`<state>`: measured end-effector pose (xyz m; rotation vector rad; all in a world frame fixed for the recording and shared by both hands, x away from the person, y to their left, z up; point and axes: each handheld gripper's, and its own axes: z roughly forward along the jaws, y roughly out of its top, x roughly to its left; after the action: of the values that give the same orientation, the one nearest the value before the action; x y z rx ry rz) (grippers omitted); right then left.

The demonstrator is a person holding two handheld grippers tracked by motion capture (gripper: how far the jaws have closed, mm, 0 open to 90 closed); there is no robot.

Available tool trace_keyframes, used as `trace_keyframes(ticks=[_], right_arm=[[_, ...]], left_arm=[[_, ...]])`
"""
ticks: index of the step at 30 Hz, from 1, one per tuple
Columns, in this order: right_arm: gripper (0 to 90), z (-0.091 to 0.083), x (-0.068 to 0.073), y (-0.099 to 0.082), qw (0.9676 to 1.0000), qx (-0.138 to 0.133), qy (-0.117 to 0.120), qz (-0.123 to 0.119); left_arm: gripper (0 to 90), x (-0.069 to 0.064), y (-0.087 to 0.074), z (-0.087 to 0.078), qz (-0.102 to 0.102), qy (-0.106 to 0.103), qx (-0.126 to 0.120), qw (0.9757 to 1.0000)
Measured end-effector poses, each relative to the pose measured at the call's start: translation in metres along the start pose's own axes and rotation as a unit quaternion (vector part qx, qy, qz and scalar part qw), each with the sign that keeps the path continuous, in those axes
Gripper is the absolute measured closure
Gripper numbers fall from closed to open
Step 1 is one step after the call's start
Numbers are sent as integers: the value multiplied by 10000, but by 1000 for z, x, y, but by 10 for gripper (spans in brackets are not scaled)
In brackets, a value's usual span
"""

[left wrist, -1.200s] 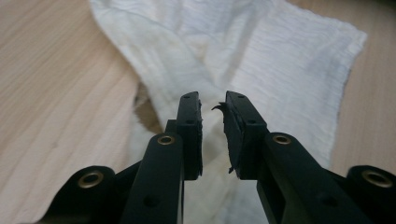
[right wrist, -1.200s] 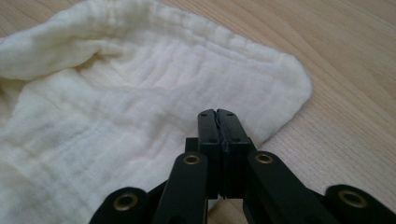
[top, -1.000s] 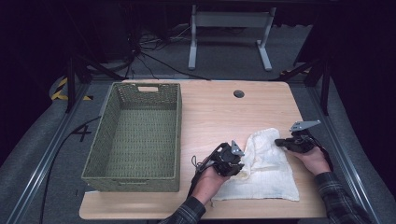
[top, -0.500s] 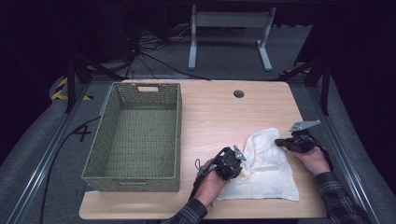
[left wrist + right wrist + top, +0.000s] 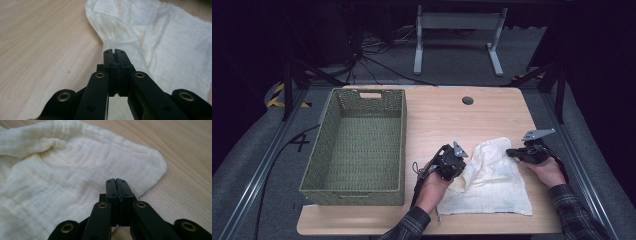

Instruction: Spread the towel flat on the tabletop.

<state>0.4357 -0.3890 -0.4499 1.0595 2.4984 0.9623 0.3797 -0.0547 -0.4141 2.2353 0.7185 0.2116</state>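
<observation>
Wooden tabletop (image 5: 437,115) under dark surroundings, with a cream cloth (image 5: 492,180) lying on its right half and a green woven basket (image 5: 328,150) well apart on the left. Left tongs (image 5: 458,161), whose jaws have just been closing, pinch a bunched fold at the cloth's left edge; right tongs (image 5: 511,152), jaws together, grip its far right corner. Cloth spans between both tongs, and the left tongs stand nearer the basket.
</observation>
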Motion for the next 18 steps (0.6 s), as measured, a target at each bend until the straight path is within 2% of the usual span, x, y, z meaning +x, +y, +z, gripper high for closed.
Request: trace_keyframes(ticks=[5, 7, 9, 12, 15, 18], right_arm=[[894, 0, 1, 1, 10000, 18, -27, -63], [895, 0, 1, 2, 9999, 58, -80, -95], [895, -1, 0, 3, 9998, -30, -157, -119], [895, -3, -9, 11, 9994, -251, -256, 11], [895, 6, -18, 16, 9990, -245, -362, 69], [895, 15, -24, 18, 9990, -238, -333, 173]], left_arm=[[888, 22, 12, -2, -212, 378, -135, 9990], [888, 31, 15, -1, -284, 508, -168, 9982], [888, 43, 19, 2, -414, 665, -203, 9967], [888, 58, 24, 6, -564, 761, -255, 9952], [888, 71, 25, 11, -705, 866, -257, 9934], [888, 81, 24, 17, -801, 944, -188, 9921]])
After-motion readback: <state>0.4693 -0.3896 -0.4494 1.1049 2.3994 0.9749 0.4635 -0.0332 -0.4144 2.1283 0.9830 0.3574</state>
